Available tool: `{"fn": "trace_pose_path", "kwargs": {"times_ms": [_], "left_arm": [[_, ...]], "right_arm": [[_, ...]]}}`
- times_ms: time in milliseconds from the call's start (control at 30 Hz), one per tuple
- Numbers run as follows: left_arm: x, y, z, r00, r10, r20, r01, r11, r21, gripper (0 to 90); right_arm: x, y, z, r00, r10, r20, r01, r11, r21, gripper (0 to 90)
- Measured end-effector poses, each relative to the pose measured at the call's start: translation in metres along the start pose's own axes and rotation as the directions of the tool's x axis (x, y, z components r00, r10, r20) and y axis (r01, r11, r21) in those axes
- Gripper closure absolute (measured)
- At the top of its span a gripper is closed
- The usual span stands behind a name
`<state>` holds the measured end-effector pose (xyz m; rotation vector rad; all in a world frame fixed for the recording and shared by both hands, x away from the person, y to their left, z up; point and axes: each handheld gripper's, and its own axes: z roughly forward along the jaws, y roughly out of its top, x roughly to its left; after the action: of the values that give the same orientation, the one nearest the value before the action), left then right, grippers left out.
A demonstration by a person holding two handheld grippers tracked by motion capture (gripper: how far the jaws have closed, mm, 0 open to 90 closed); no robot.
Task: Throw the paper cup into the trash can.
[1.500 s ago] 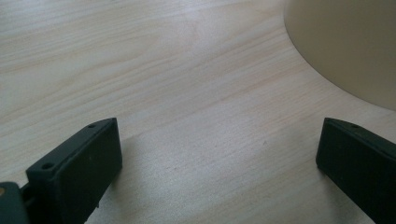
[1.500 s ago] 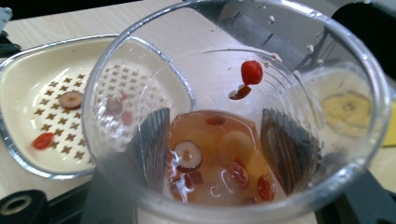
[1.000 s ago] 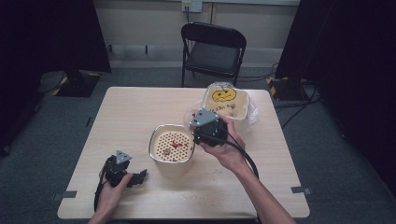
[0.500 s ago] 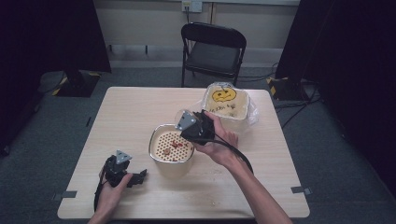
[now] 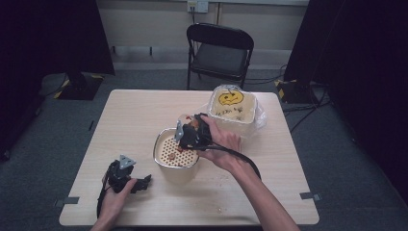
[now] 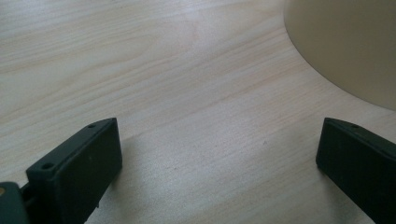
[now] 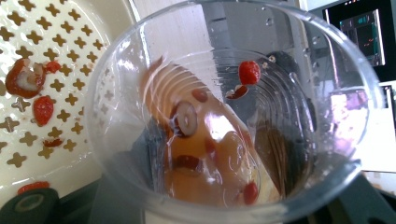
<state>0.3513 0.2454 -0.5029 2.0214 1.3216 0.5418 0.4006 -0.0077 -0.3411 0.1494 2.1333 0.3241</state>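
The surface [image 6: 187, 93] under the left claw [image 6: 219, 172] is pale wood-grain laminate, smooth and faintly sheened. That claw's 2 jaws look like matt black plastic. In the right claw [image 7: 196, 205] sits a clear, glossy plastic cup [image 7: 233, 116], ribbed and wet. Beside it, the cream strainer insert [image 7: 70, 70] looks like glossy perforated plastic.

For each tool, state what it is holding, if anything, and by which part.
The right tool grips a clear plastic cup; the exact part cannot be told. The left tool holds nothing, jaws open above the table.
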Motion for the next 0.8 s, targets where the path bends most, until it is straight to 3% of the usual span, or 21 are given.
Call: {"fn": "trace_pose_path", "kwargs": {"times_ms": [267,400,633,800], "left_arm": [[0.0,0.0,0.0,1.0,0.0,0.0,0.0,1.0,0.0,0.0],[0.0,0.0,0.0,1.0,0.0,0.0,0.0,1.0,0.0,0.0],[0.0,0.0,0.0,1.0,0.0,0.0,0.0,1.0,0.0,0.0],[0.0,0.0,0.0,1.0,0.0,0.0,0.0,1.0,0.0,0.0]], "right_arm": [[0.004,0.007,0.003,0.9948,-0.096,0.036,0.095,0.9951,0.029,48.6],[0.004,0.008,0.003,0.9935,-0.106,0.041,0.104,0.9941,0.031,48.6],[0.006,0.011,0.004,0.9829,-0.171,0.069,0.166,0.9841,0.062,48.6],[0.011,0.011,0.007,0.9667,-0.234,0.105,0.224,0.9698,0.097,48.7]]}}
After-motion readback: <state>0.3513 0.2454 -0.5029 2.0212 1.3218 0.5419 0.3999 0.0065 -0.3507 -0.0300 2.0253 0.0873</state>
